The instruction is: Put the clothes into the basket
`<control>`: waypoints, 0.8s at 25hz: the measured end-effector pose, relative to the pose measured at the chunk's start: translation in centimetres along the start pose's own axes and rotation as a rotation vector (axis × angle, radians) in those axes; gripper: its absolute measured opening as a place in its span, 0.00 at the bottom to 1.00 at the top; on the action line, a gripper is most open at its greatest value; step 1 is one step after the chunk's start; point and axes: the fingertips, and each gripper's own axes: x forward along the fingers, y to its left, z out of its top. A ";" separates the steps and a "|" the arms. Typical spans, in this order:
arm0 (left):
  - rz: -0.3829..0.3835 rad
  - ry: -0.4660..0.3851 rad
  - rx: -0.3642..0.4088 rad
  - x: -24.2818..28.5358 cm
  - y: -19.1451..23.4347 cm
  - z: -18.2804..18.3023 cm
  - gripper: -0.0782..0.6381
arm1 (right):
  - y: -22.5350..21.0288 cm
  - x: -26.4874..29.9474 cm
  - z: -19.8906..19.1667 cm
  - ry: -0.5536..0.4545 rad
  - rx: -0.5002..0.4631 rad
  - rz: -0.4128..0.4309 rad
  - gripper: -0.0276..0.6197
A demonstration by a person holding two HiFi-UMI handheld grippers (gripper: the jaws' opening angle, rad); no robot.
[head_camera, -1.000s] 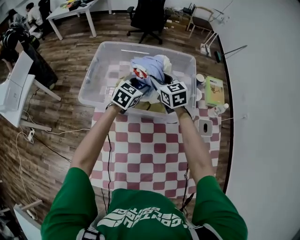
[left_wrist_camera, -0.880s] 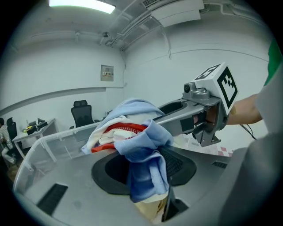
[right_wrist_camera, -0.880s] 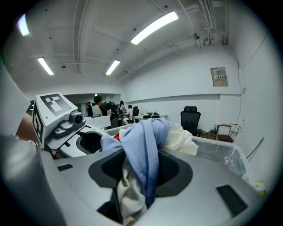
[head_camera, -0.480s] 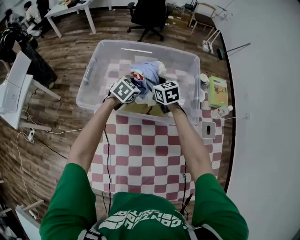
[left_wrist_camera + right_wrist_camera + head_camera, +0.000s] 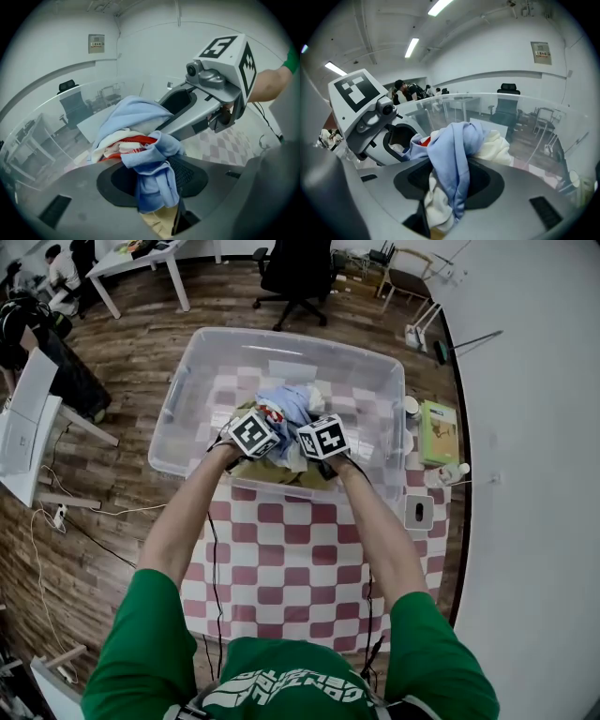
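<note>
Clothes (image 5: 292, 405) bunched in one bundle, already down inside clear basket (image 5: 184, 390).
Left gripper (image 5: 154, 187): jaws pinching blue cloth.
Right gripper (image 5: 443, 199): jaws pinching blue and white cloth.
Whether bundle touches bottom: can't tell.
Likely left: let go, pull both grippers out.

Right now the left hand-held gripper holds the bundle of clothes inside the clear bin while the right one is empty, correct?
No. The right hand-held gripper is not empty: the right gripper view shows its jaws shut on the same clothes. The left hand-held gripper does hold them inside the clear bin.
</note>
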 end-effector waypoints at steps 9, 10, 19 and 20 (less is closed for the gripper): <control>0.024 0.122 0.071 3.6 1.3 -3.3 0.36 | -0.5 4.4 -4.3 0.167 0.012 0.024 0.32; 0.033 0.123 0.082 3.8 1.4 -3.4 0.36 | -0.5 4.7 -4.7 0.178 0.016 0.024 0.32; 0.039 0.126 0.042 4.0 2.4 -4.1 0.36 | -0.9 5.0 -4.9 0.165 0.048 0.041 0.32; 0.045 0.125 0.034 3.9 2.6 -4.1 0.37 | -0.9 5.0 -4.8 0.164 0.044 0.038 0.33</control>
